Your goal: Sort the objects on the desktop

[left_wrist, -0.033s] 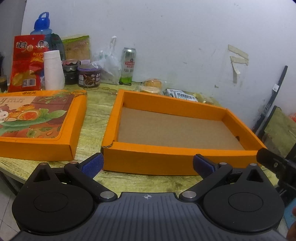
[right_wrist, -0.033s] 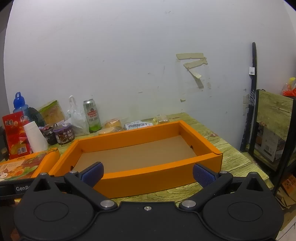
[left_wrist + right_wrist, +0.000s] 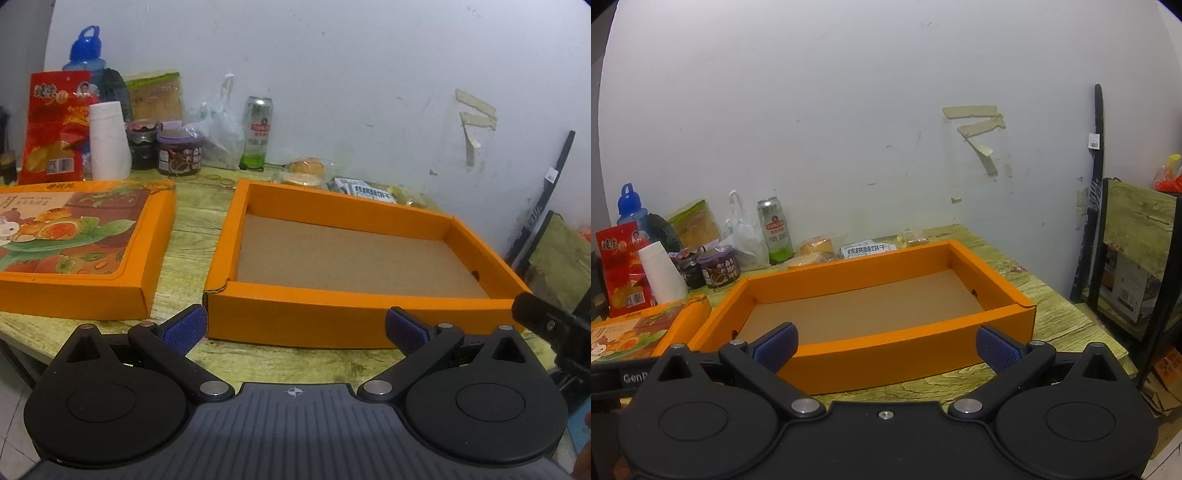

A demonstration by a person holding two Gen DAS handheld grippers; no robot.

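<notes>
An empty orange cardboard box (image 3: 332,323) with a brown floor lies on the wooden table; the right wrist view shows it too (image 3: 849,275). Its printed orange lid (image 3: 74,236) lies flat to the left. Along the wall stand a green can (image 3: 257,133), a white paper cup (image 3: 109,140), a red snack bag (image 3: 51,125), a purple-lidded jar (image 3: 180,153), wrapped pastries (image 3: 306,171) and a biscuit packet (image 3: 365,190). My left gripper (image 3: 295,328) hangs open just in front of the box's near wall. My right gripper (image 3: 886,345) is open before the same wall, nothing between its fingers.
A blue bottle (image 3: 83,51), a clear plastic bag (image 3: 221,136) and a dark jar (image 3: 142,144) crowd the back left. A wood-and-metal shelf (image 3: 1137,258) stands right of the table's edge. Bare tabletop (image 3: 1052,325) shows beside the box.
</notes>
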